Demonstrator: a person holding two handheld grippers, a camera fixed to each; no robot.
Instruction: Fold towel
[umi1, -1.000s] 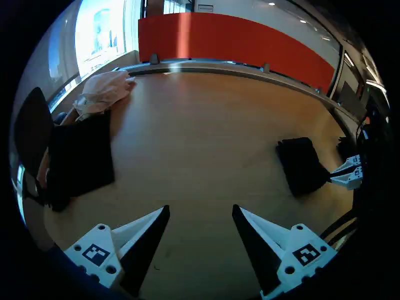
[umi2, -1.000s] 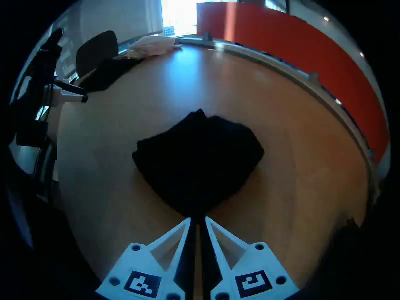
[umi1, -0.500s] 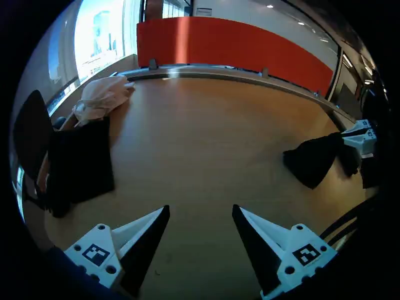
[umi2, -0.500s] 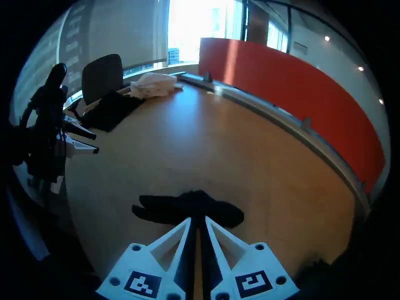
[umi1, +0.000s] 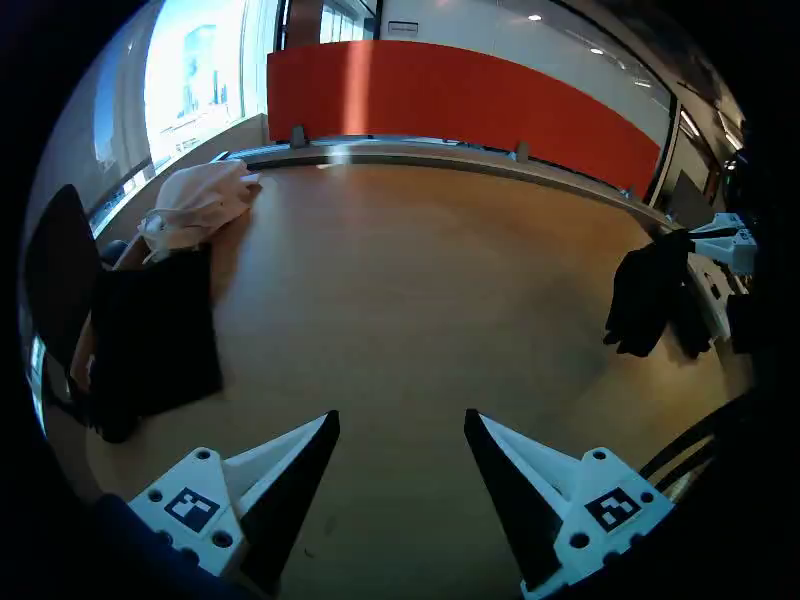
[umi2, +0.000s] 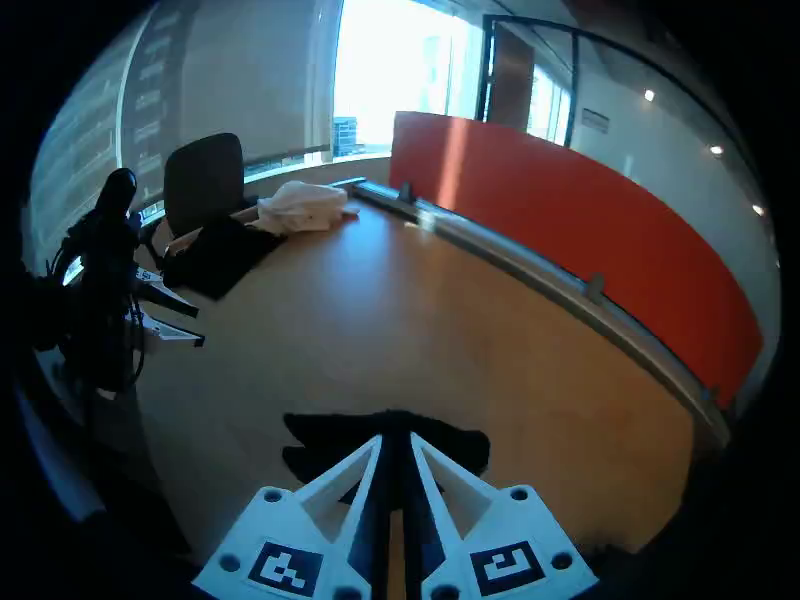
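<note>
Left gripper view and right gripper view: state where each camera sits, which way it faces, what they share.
Left gripper view: rides on the left gripper, fingers open at the bottom, facing across the wooden table to the red partition; the right gripper at far right holds the black towel hanging.
Right gripper view: rides on the right gripper, shut on the black towel, facing the window and chair; the left gripper shows at left, its holder too dark to tell.
Shared: table, partition, towel, pink cloth, both grippers.
</note>
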